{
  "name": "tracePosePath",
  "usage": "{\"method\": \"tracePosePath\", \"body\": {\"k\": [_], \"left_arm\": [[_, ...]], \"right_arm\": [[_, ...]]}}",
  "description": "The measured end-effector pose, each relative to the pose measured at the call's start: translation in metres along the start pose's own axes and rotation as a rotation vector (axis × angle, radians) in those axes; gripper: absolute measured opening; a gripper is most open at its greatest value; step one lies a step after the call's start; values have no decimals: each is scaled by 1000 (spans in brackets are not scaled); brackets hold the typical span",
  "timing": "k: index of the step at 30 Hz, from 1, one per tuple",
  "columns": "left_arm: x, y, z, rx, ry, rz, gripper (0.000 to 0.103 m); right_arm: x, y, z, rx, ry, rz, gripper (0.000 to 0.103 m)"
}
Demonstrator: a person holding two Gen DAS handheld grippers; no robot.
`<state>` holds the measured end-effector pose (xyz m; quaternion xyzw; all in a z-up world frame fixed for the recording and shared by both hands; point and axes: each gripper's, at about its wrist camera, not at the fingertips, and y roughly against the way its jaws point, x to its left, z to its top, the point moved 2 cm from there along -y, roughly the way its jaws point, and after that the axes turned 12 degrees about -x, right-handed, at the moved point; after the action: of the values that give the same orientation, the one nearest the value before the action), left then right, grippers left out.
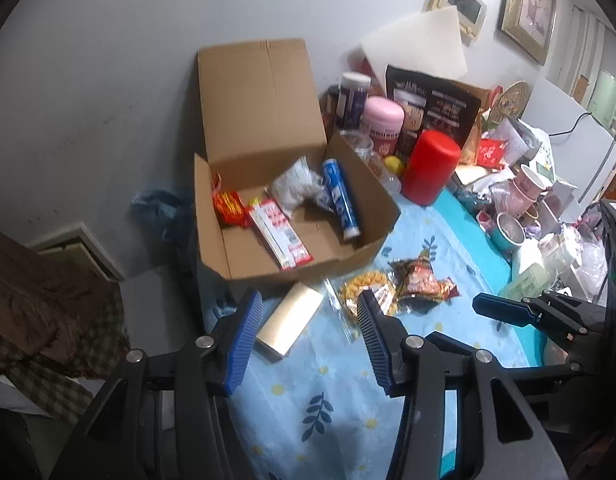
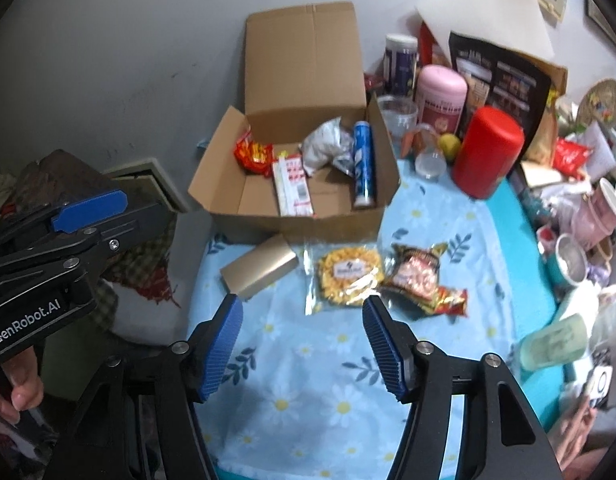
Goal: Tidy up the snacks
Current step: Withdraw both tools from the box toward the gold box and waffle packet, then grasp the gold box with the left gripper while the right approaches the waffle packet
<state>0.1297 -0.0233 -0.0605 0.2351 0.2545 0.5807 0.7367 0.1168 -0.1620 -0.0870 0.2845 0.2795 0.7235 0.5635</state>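
An open cardboard box [image 1: 363,248] [image 2: 335,216] stands at the back of the blue flowered cloth. Inside lie a blue tube [image 1: 341,204] [image 2: 363,164], a red-white pack [image 1: 282,234] [image 2: 294,188], a red snack bag [image 1: 228,208] [image 2: 254,154] and a silver bag [image 1: 298,186] [image 2: 321,146]. In front of the box lie a gold box [image 1: 288,322] [image 2: 260,270], a clear bag of yellow snacks [image 1: 361,290] [image 2: 349,270] and a dark red snack bag [image 1: 421,280] [image 2: 421,282]. My left gripper [image 1: 308,304] hovers open over the gold box. My right gripper [image 2: 304,304] is open, just short of the yellow snack bag, holding nothing.
A red canister [image 1: 429,166] [image 2: 487,150], a pink jar [image 1: 383,122] [image 2: 439,94], a dark bottle [image 1: 351,100] and cups crowd the back right. Cluttered mugs [image 2: 571,256] line the right edge. A brown checked cloth [image 1: 48,320] lies left of the table.
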Motion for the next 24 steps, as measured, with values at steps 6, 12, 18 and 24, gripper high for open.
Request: {"method": "tracePosePath", "body": {"k": [6, 12, 18, 24], "left_arm": [[6, -31, -20, 68, 2, -23, 49], [12, -65, -34, 116, -7, -35, 49], [18, -99, -47, 162, -21, -52, 49], [22, -130, -61, 204, -47, -51, 49]], "right_arm": [[-8, -26, -14, 46, -22, 4, 63], [-13, -55, -24, 65, -23, 8, 68], [-20, -89, -38, 118, -32, 18, 69], [-31, -112, -48, 159, -52, -3, 69]]}}
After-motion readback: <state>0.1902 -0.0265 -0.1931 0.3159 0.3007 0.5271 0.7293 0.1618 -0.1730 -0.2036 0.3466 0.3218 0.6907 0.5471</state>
